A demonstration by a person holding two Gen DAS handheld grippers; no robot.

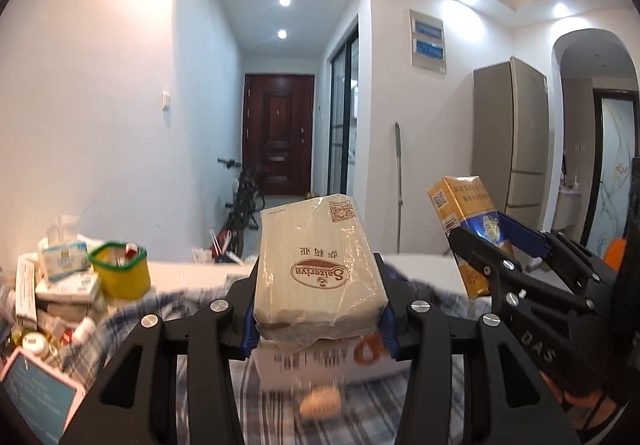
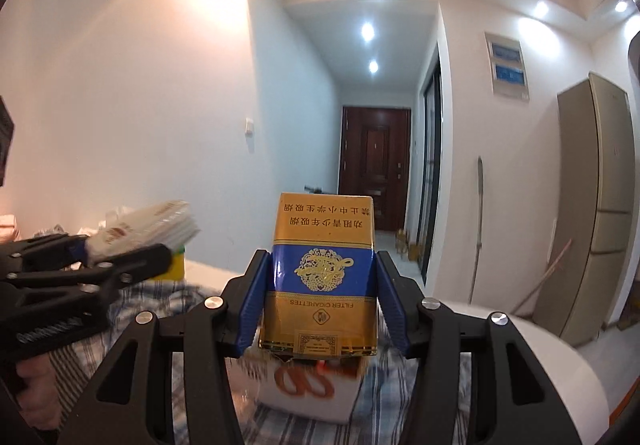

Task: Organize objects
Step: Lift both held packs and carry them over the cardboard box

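Tabletop (image 1: pixel 192 271): white, partly draped in a plaid cloth (image 1: pixel 132 309); far edge runs just behind the held items. Left side crowded, middle and right freer.

Clutter, left: tissue pack (image 1: pixel 64 255), yellow-green tub (image 1: pixel 120 269), stacked boxes, small bottles. Judged no room for setting down there.

White box (image 2: pixel 308 389): lies on the cloth directly under both claws.

Left claw (image 1: pixel 316 309): clamped across the sides of a cream plastic-wrapped pack (image 1: pixel 316 269), raised off the cloth. Judged light, soft, film slippery; hold low on the flanks.

Right claw (image 2: pixel 318 297): clamped on a gold-and-blue cigarette carton (image 2: pixel 320 277), upright, raised. Judged light, stiff card, crushable; grip the narrow sides.
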